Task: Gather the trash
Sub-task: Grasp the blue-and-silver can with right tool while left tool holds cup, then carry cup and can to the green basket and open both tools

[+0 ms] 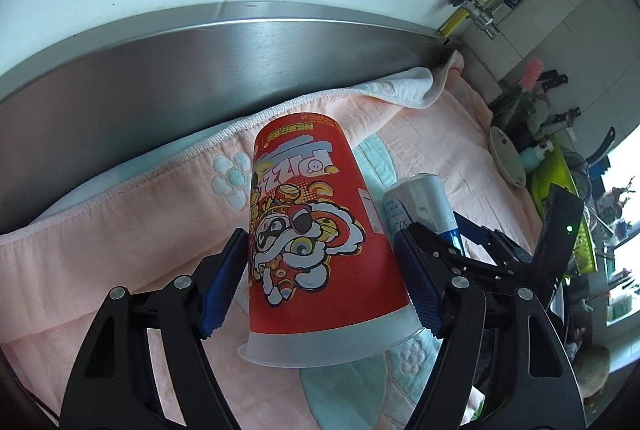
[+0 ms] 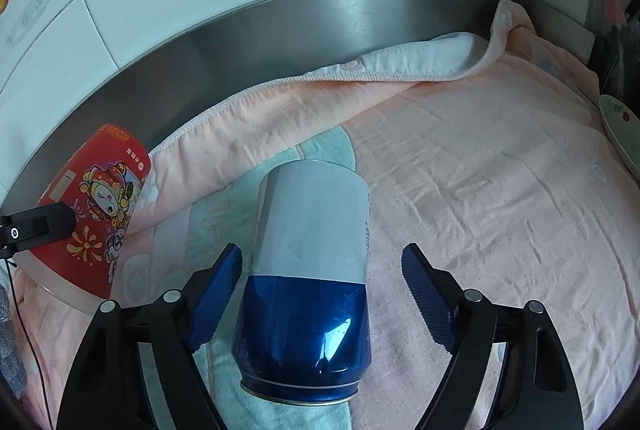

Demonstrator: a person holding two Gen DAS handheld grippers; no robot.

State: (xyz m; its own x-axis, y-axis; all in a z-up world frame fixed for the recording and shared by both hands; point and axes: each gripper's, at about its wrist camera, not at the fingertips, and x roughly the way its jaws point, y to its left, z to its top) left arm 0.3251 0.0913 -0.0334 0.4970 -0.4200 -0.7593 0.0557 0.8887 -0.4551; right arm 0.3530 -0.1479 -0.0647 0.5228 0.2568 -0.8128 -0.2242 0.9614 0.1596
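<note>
Bright, even daylight; the window [image 1: 624, 197] at the right edge blows out white; soft sheen on the steel backsplash [image 1: 240, 69]; strong fisheye bending, dark vignetted corners.

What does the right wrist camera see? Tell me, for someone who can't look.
A blue and white can sits between the right gripper's open fingers on a pink towel. A red cup is at the left.

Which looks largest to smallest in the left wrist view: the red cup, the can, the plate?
1. Red cup, by far the largest, though it is nearest the camera.
2 and 3. Can and plate look alike in size; the can is partly hidden, so they stay unranked.
</note>
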